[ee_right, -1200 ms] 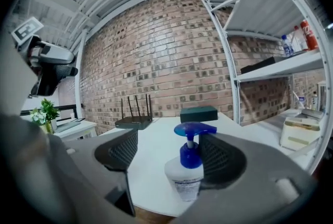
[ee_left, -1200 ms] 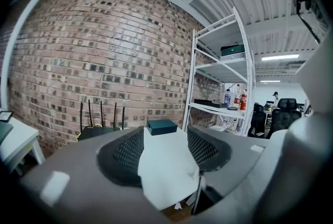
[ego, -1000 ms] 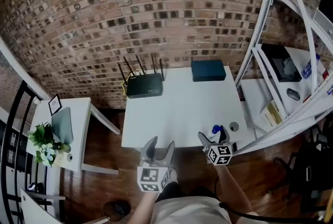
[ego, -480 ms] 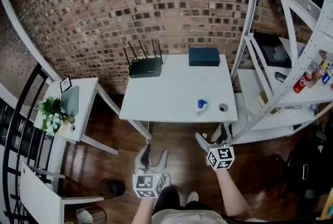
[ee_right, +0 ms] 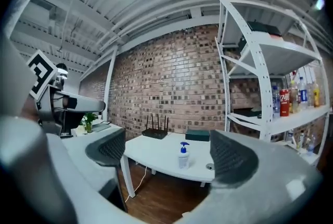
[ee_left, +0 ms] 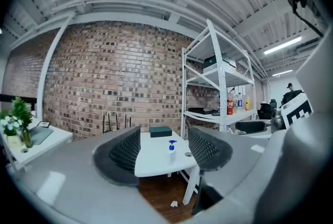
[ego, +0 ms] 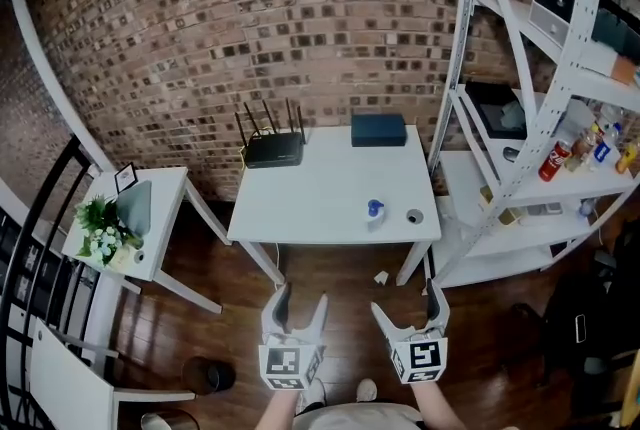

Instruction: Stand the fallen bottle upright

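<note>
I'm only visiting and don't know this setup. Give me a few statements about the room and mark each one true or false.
1. The bottle with the blue pump lies on its side. False: the bottle stands upright on the white table.
2. A black router with antennas sits at the back of that table, near the brick wall. True: the router is there.
3. The dark box lies on the floor. False: the dark box is on the table, at its back edge.
4. A plant stands on a smaller side table. True: the plant is on the side table.
5. In the head view, the shelf rack stands left of the white table. False: the shelf rack is on its right.
</note>
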Demonstrator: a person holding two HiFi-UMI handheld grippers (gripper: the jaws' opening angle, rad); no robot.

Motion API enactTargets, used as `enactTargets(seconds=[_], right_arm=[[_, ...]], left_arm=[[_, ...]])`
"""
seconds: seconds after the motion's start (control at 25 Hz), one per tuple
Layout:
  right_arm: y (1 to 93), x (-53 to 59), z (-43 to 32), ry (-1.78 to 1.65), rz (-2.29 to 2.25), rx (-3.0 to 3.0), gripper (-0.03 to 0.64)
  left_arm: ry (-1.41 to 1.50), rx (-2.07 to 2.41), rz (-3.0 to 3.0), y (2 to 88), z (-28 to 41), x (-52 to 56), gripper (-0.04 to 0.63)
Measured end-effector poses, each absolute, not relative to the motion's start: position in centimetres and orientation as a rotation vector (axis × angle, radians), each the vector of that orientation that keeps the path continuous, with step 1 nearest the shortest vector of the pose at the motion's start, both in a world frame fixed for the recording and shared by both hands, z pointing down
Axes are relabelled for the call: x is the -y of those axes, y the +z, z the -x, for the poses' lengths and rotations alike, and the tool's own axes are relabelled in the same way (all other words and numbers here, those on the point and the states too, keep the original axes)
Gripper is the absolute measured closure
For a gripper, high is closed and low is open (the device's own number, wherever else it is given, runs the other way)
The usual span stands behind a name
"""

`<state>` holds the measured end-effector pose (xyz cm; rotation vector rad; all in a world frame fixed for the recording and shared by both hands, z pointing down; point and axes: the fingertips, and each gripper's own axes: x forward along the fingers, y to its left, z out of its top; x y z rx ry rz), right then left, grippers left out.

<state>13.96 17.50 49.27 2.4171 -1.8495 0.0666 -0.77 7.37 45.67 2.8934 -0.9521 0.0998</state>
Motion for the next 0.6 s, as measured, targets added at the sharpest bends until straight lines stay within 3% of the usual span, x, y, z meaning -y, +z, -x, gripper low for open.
enactTargets(seconds=[0.2, 0.36, 0.6], right_arm=[[47.6, -17.2, -13.1, 0.066, -2.445, 1.822, 0.153], [46.9, -16.8, -12.7, 0.1, -2.483, 1.832, 0.218], [46.9, -16.2, -11.5, 0.094, -2.503, 1.813, 0.222]], left_arm=[[0.076, 0.987, -2.873, 44.9, 2.6, -6.8, 0.288], [0.068, 0.995, -2.866, 44.6, 3.4, -6.2, 0.217], [0.061, 0.946, -2.883, 44.4, 4.1, -6.0, 0.204]])
